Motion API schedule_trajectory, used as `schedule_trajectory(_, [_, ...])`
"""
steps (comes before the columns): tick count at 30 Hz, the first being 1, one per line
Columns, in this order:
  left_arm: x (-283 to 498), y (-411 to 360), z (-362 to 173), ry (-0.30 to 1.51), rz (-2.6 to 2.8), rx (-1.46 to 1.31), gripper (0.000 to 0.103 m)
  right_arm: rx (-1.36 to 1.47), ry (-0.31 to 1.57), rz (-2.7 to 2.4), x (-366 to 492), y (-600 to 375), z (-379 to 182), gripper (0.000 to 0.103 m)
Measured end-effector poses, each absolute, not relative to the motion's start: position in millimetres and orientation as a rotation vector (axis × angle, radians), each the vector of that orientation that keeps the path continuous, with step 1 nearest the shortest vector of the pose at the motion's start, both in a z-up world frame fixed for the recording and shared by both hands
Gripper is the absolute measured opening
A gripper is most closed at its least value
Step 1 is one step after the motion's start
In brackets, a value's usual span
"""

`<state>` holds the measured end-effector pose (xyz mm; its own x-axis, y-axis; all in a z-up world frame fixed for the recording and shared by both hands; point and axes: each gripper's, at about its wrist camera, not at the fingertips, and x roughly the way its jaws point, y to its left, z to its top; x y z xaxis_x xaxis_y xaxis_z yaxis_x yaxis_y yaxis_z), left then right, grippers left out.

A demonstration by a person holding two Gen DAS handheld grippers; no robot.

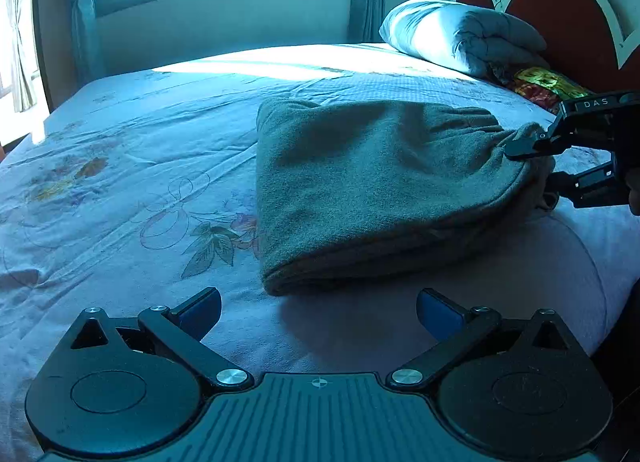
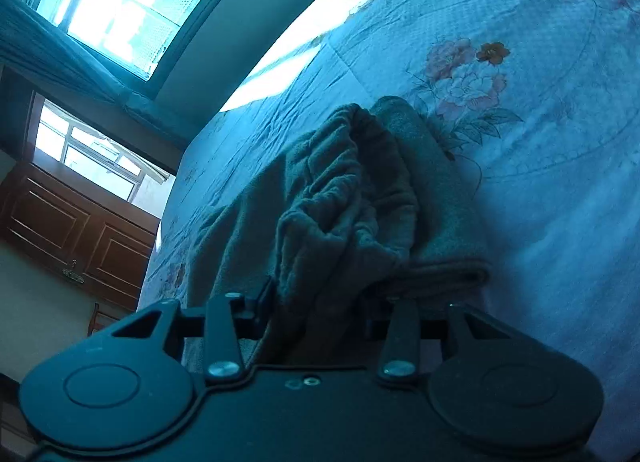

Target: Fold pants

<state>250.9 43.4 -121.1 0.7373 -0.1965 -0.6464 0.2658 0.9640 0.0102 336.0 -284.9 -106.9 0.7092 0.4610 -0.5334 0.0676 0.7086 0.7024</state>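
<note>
- Currently, pants point(image 1: 372, 190): grey fleece, folded into a thick bundle, lying on the bed point(image 1: 132, 166) toward its near right edge.
- Left hand-held gripper point(image 1: 319, 312): jaws wide apart, nothing between them, just near of the bundle's folded edge, not touching.
- Right hand-held gripper point(image 2: 320, 302): clamped on the bunched waistband end at the bundle's right side, fabric gathered between the fingers.
- Pillow point(image 1: 460, 36) at far right by the headboard point(image 1: 568, 10).

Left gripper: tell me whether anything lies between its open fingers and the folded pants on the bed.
Nothing visible does. The left gripper is open and empty, with only bare bedsheet between its fingers and the near folded edge of the pants. The right gripper grips the pants' waistband end, off to the side and not in that path.
</note>
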Motion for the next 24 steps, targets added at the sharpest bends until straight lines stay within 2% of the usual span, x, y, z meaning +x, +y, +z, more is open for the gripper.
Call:
schedule_trajectory(6, [273, 55, -124, 0.664, -0.184, -0.006, 0.103, 0.706, 0.475, 0.384, 333, -275, -27, 0.029])
schedule_trajectory(8, [278, 61, -127, 0.657, -0.116, -0.014, 0.103, 0.719, 0.414, 0.385, 329, -285, -21, 0.029])
schedule_trajectory(11, [281, 73, -136, 0.656, -0.076, -0.084, 0.103, 0.688, 0.509, 0.268, 339, -303, -60, 0.029])
schedule_trajectory(13, [280, 76, -145, 0.678, -0.026, -0.067, 0.103, 0.722, 0.783, 0.170, 363, -310, -118, 0.029])
schedule_trajectory(14, [279, 79, -149, 0.680, -0.028, -0.078, 0.103, 0.745, 0.811, 0.165, 362, -313, -134, 0.029])
schedule_trajectory(19, [275, 80, -151, 0.657, -0.013, -0.081, 0.103, 0.749, 0.743, 0.202, 346, -314, -139, 0.030])
schedule_trajectory(22, [267, 79, -145, 0.585, 0.001, -0.097, 0.103, 0.779, 0.687, 0.226, 340, -316, -129, 0.030])
schedule_trajectory(24, [275, 76, -153, 0.659, 0.012, -0.069, 0.103, 0.749, 0.709, 0.206, 341, -315, -135, 0.031])
